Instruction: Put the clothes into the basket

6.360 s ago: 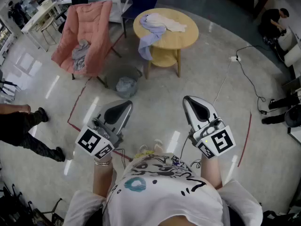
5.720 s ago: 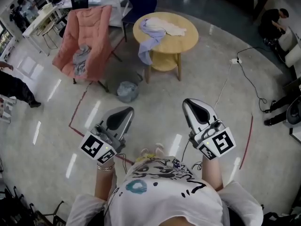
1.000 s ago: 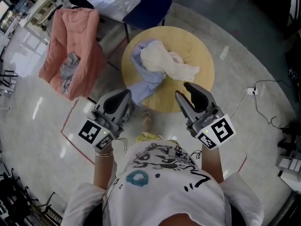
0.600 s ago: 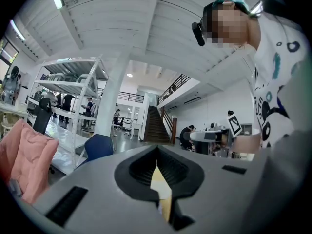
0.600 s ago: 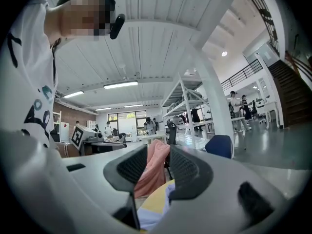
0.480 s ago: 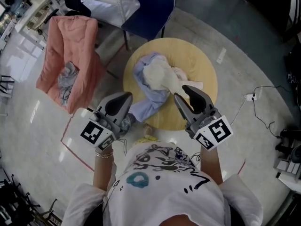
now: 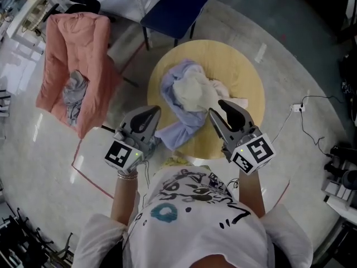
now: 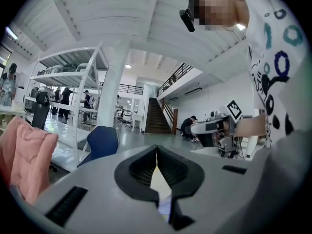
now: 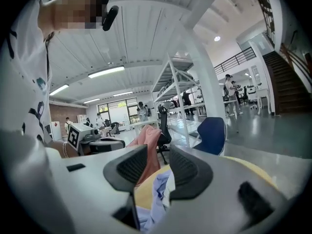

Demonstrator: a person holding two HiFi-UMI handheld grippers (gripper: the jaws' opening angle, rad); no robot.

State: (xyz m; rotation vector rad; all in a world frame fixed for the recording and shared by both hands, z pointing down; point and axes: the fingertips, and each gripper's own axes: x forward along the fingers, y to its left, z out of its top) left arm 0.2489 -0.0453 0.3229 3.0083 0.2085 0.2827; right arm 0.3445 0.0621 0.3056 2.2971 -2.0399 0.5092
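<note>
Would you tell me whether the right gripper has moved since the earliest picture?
Yes. The right gripper has moved forward, from bare floor well short of the round yellow wooden table to over its near rim.

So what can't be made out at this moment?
- Basket: seen in no view; in the head view the left tool covers floor beside the table.
- Grey garment on the pink chair, head view: too small to identify.
- Left gripper view: the tool's own body blocks all but a sliver of what lies below.
</note>
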